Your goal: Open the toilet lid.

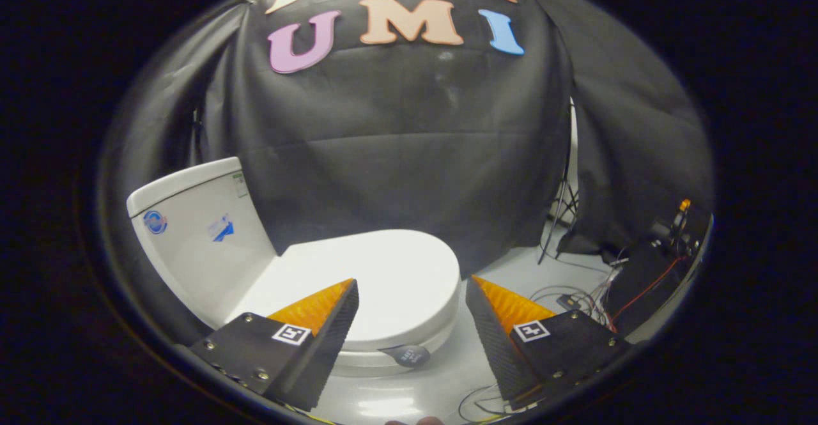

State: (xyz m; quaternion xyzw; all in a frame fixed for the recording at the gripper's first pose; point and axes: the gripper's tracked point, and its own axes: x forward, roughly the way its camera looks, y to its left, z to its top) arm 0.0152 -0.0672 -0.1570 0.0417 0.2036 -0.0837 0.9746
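Note:
A white toilet stands ahead of me with its lid lying flat and closed on the bowl. Its white tank rises to the left, carrying small stickers. My gripper hovers above the lid's front part, open, with nothing between the fingers. The left finger overlaps the lid's near side; the right finger sits just off the lid's front edge, over the floor. A small dark round tag sticks out under the lid's rim between the fingers.
Black cloth hangs behind and beside the toilet. On the pale floor to the right lie cables, a dark box with wires and a stand's thin legs. More cable loops lie near the right finger's base.

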